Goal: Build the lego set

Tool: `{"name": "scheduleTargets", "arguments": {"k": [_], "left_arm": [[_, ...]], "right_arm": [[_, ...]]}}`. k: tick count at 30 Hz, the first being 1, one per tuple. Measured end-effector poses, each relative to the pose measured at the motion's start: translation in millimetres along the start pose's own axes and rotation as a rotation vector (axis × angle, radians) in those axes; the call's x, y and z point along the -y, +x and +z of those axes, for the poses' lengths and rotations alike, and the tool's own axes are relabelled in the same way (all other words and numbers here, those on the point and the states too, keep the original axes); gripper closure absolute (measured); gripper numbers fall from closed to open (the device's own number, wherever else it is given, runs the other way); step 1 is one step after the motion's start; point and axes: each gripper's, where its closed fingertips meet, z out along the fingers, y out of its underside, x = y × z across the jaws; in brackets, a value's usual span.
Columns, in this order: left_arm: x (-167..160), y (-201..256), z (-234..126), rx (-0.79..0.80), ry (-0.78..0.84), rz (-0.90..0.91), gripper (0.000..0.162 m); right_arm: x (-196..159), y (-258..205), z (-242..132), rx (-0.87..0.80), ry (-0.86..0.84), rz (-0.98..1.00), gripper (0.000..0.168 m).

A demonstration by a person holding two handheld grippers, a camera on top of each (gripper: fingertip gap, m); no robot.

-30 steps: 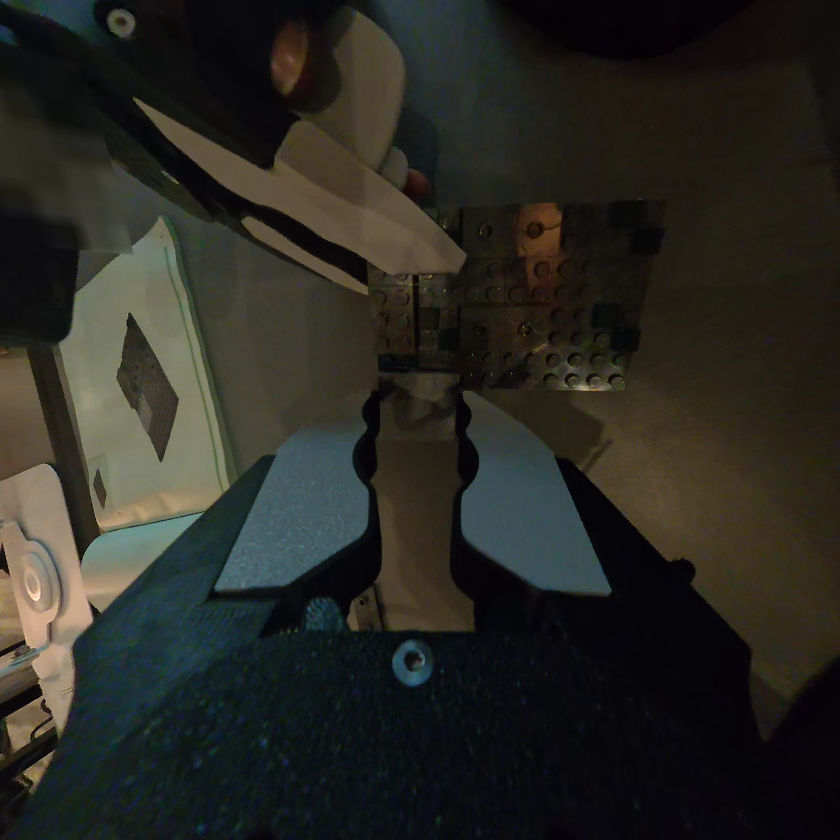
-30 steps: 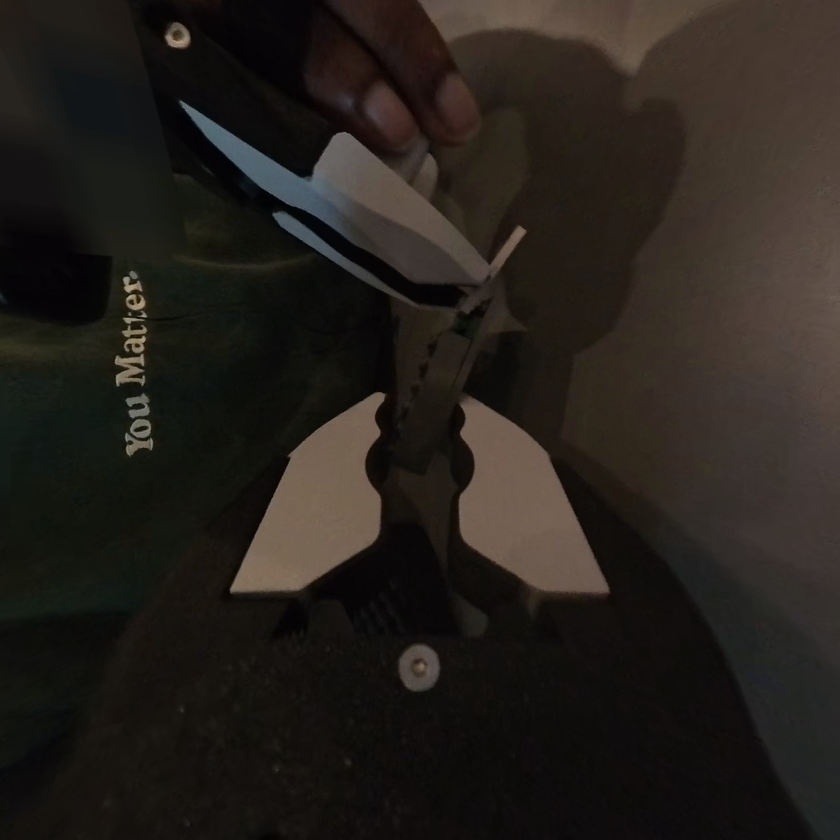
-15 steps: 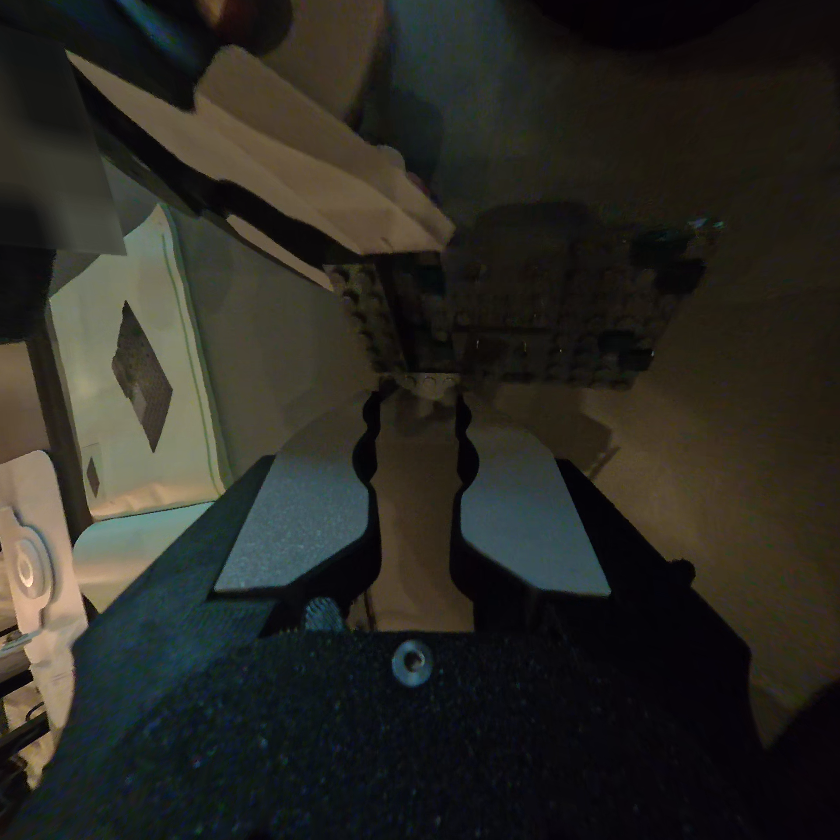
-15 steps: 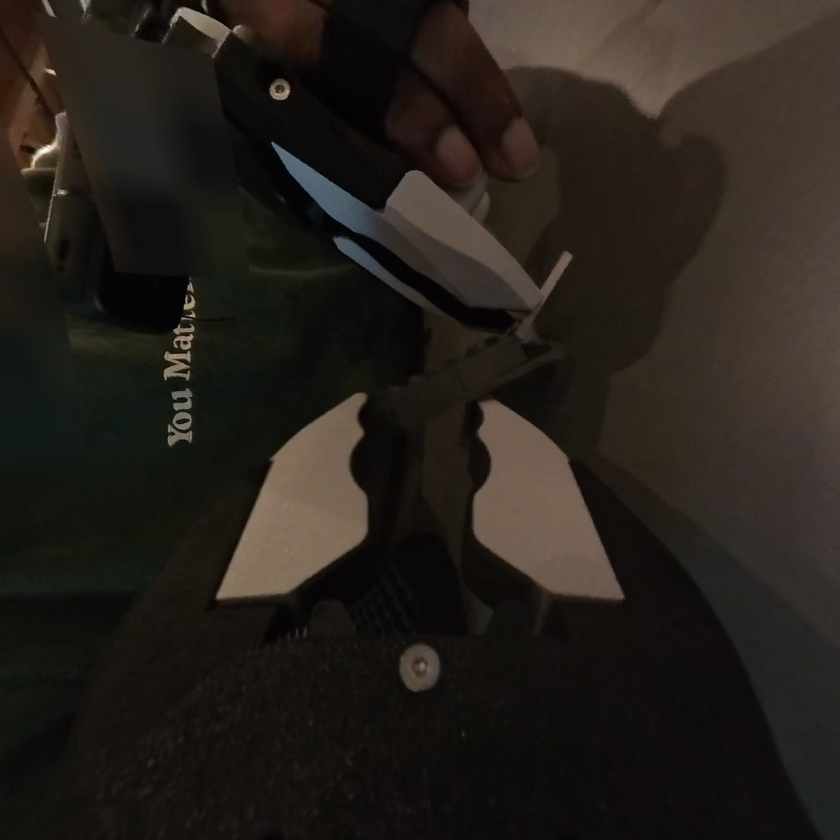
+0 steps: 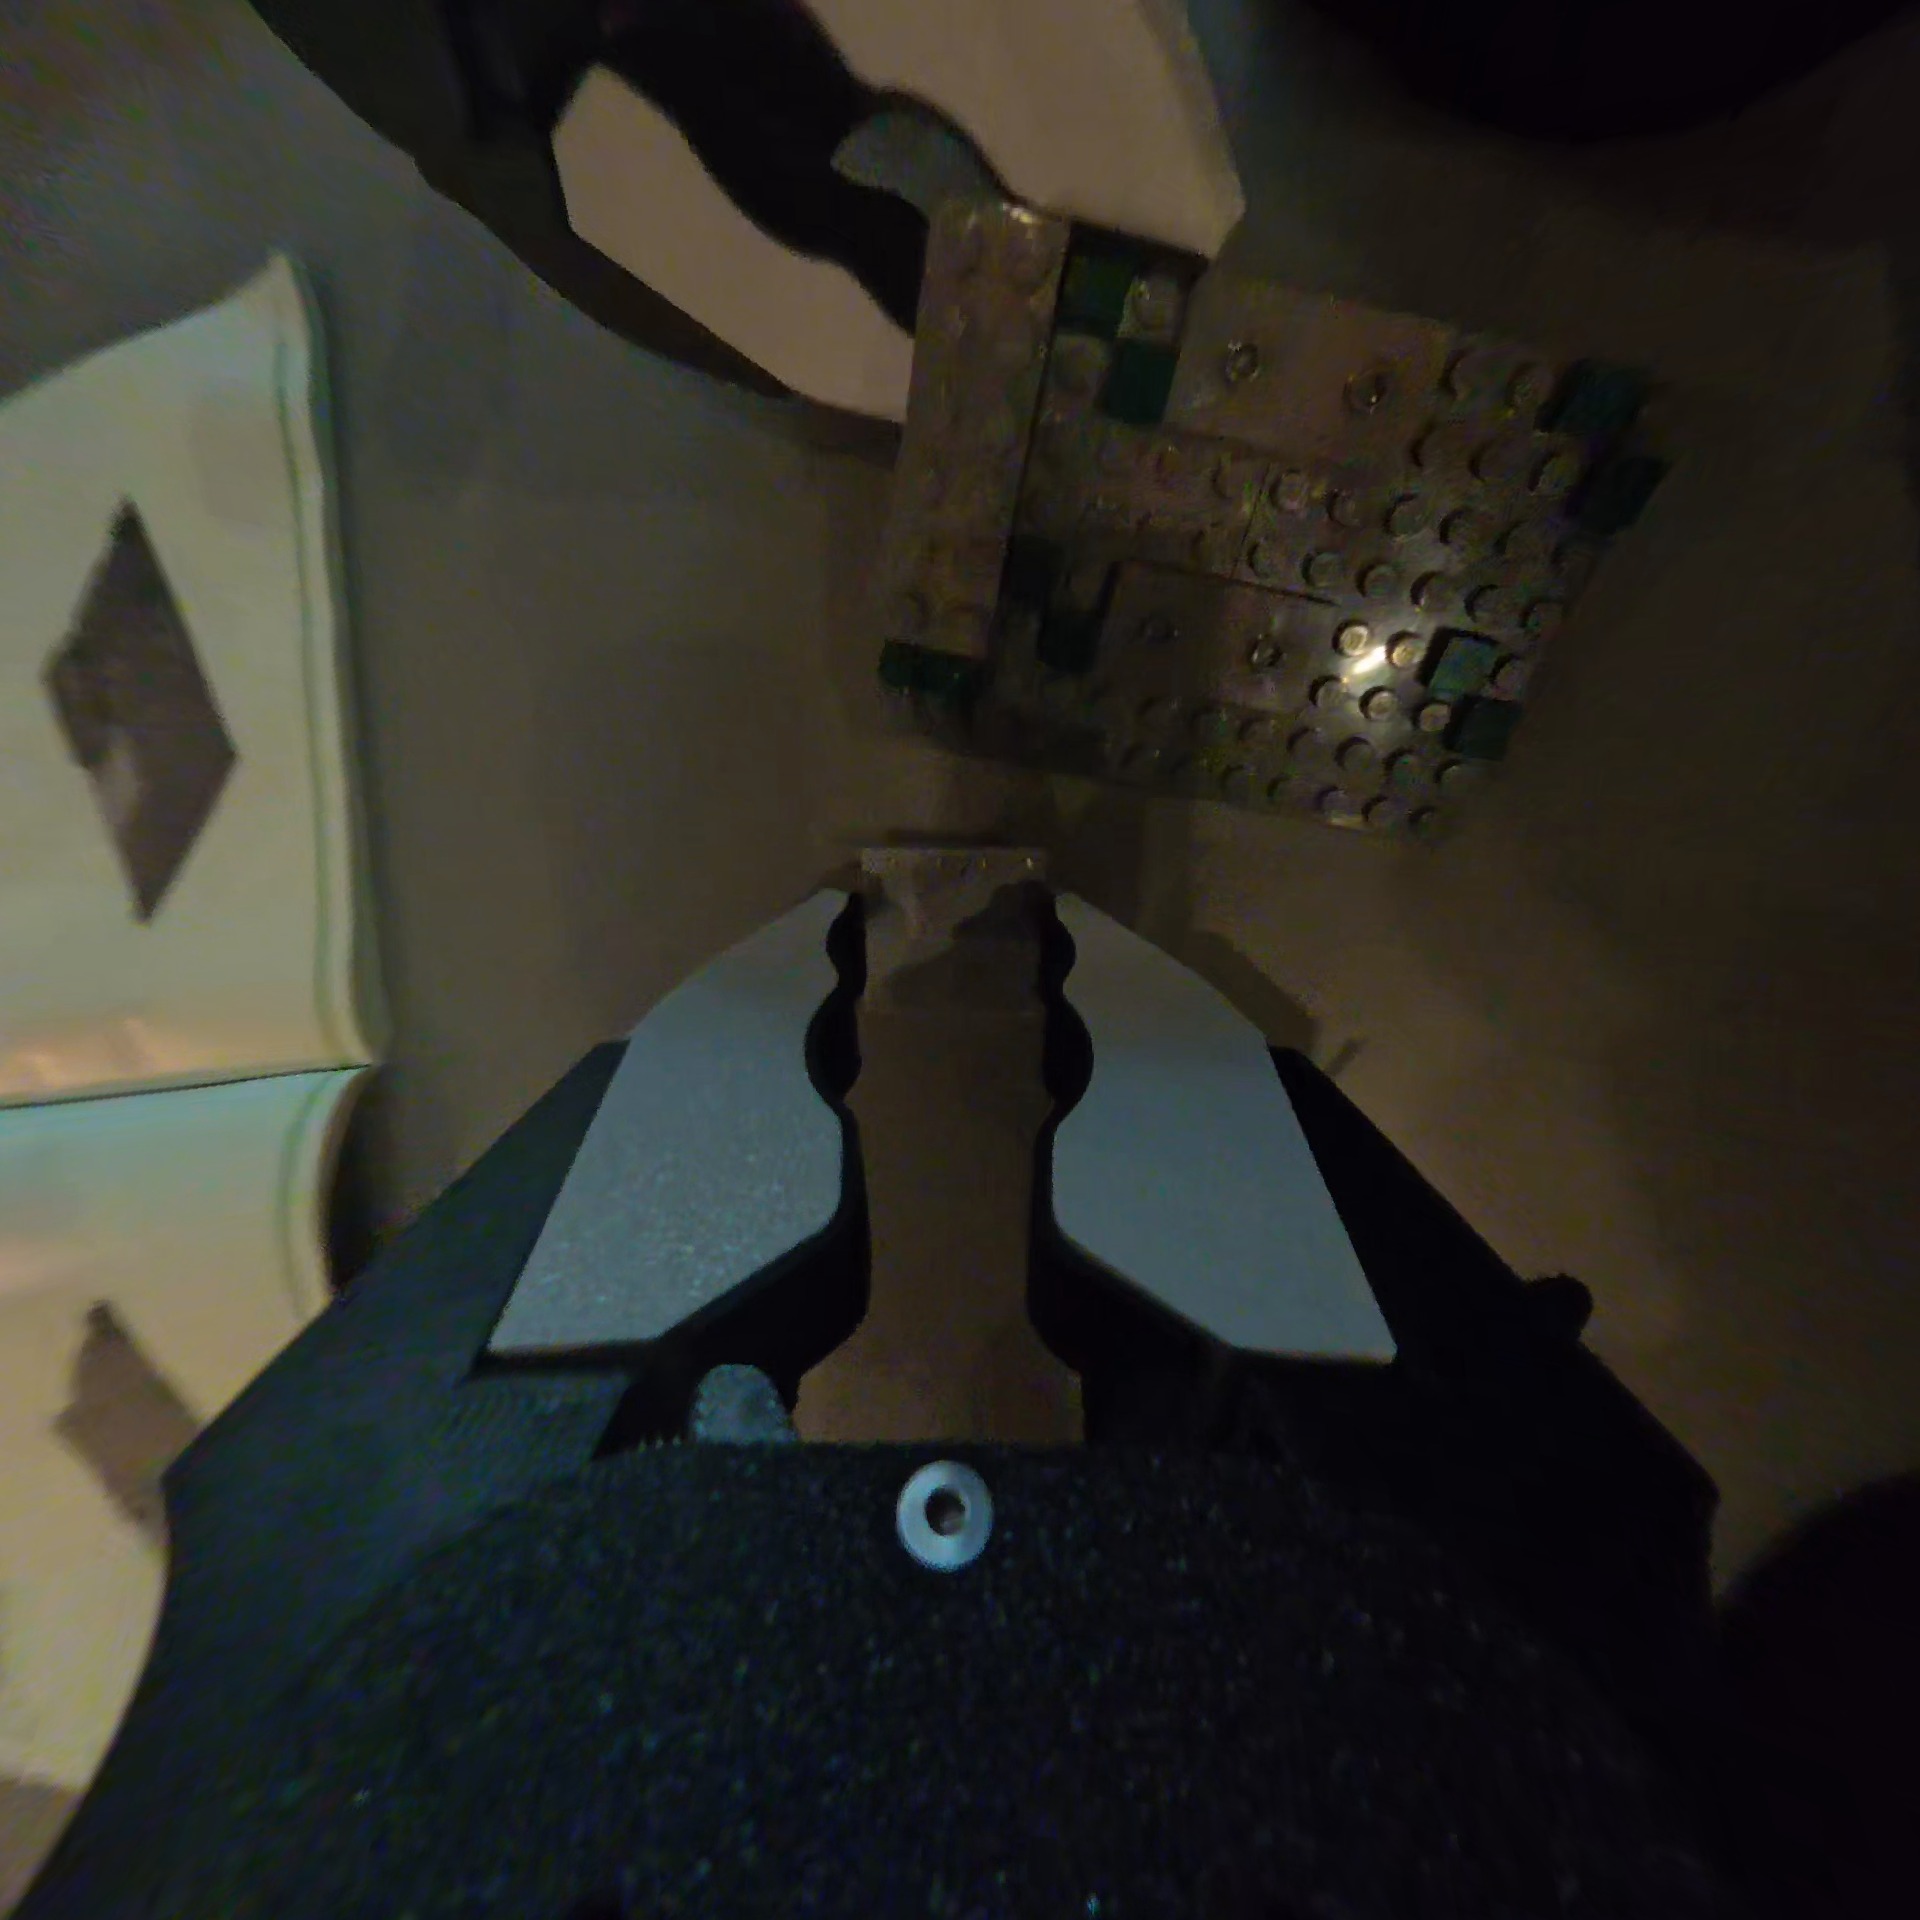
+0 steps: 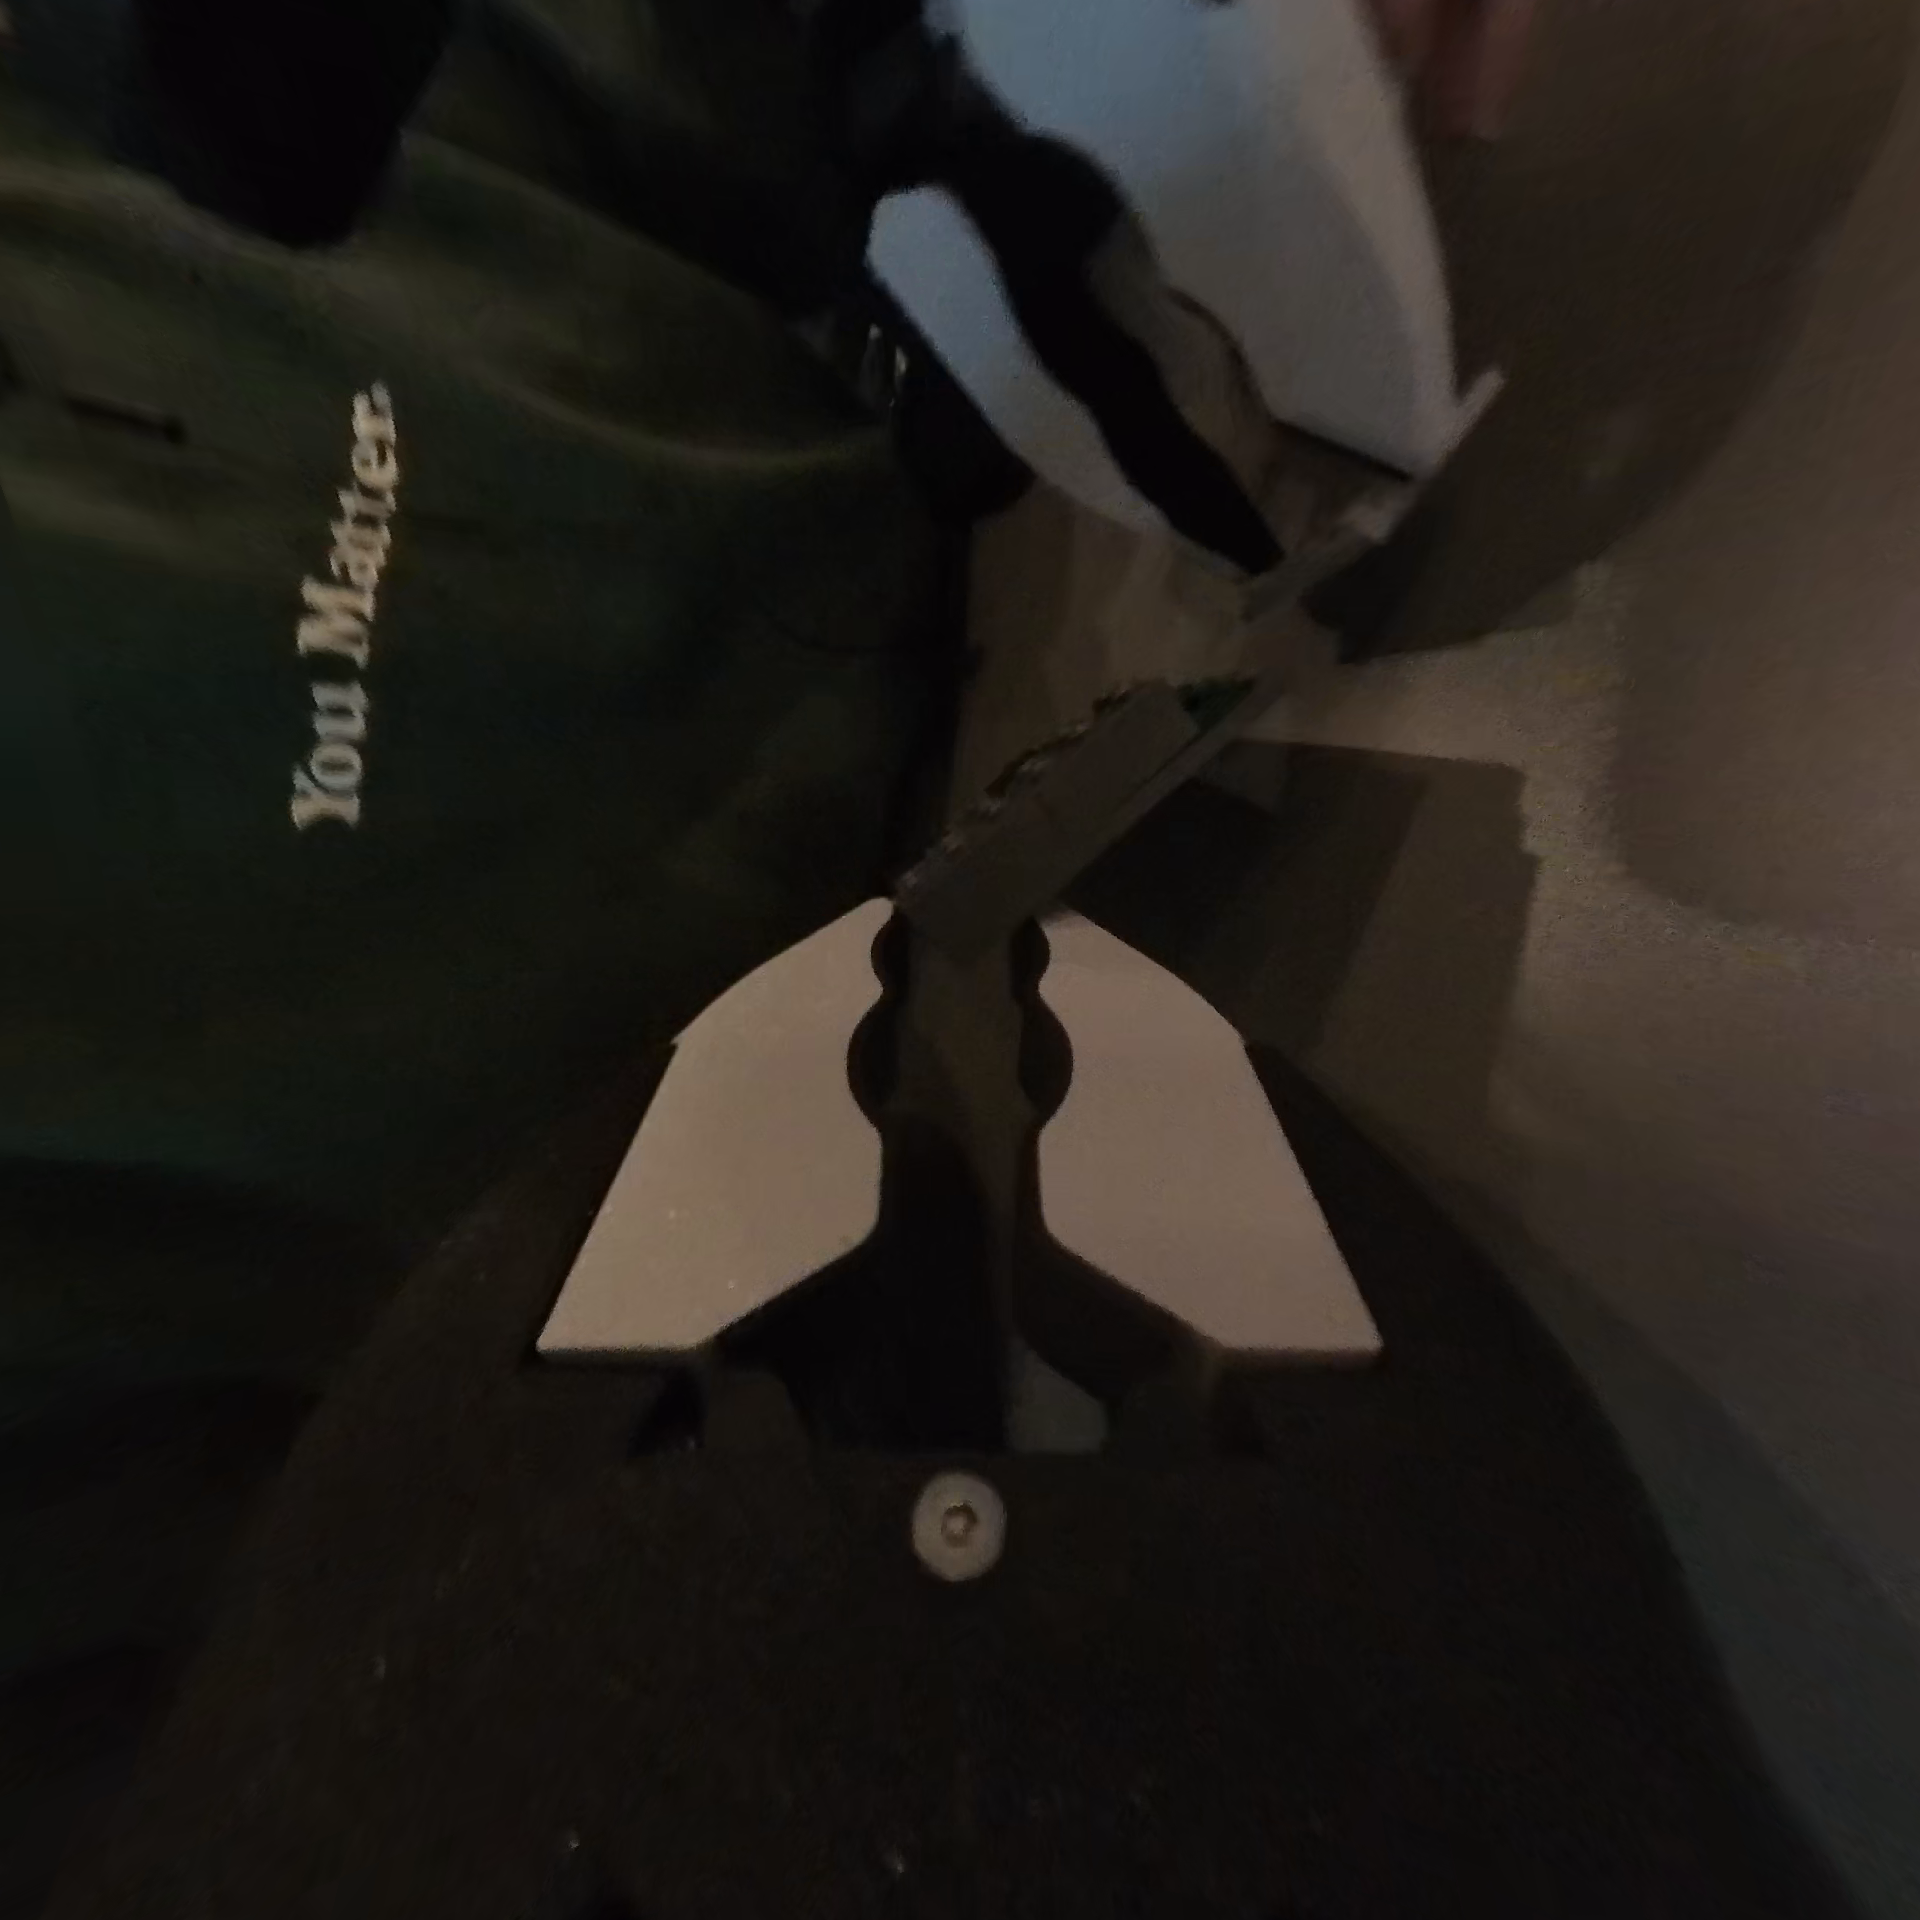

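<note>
The grey studded lego plate assembly (image 5: 1299, 540) with small dark green pieces hangs tilted above the table. My right gripper (image 6: 956, 935) is shut on one end of it; there the assembly (image 6: 1081, 779) is seen edge-on. In the left wrist view the right gripper (image 5: 935, 239) comes in from the top. My left gripper (image 5: 951, 904) is shut on a small light plate (image 5: 951, 878), held just below the assembly's lower left corner with a small gap. In the right wrist view the left gripper (image 6: 1299, 499) sits at the assembly's far end.
An open instruction booklet (image 5: 156, 675) lies at the left on the beige table (image 5: 1558, 1039). A person's dark green sweatshirt (image 6: 468, 571) with light writing fills the left of the right wrist view. The room is dim. Tip to tip, the grippers are about 9 centimeters apart.
The right gripper has swung the assembly up and to the right and tilted it. It no longer touches the small plate in my left gripper. Both views are closer.
</note>
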Motion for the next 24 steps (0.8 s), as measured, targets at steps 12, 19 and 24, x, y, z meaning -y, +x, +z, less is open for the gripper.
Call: {"name": "scheduleTargets", "arguments": {"k": [12,19,24], "left_arm": [[24,9,-19,-0.201,0.283,-0.282,0.124],[56,23,-23,-0.449,0.512,-0.692,0.13],[58,28,-14,-0.485,0.472,-0.722,0.141]], "right_arm": [[-12,-12,-2,-0.045,-0.006,-0.256,0.151],[-9,-22,2,-0.065,0.001,-0.401,0.152],[-10,-23,8,-0.049,0.018,-0.426,0.153]]}}
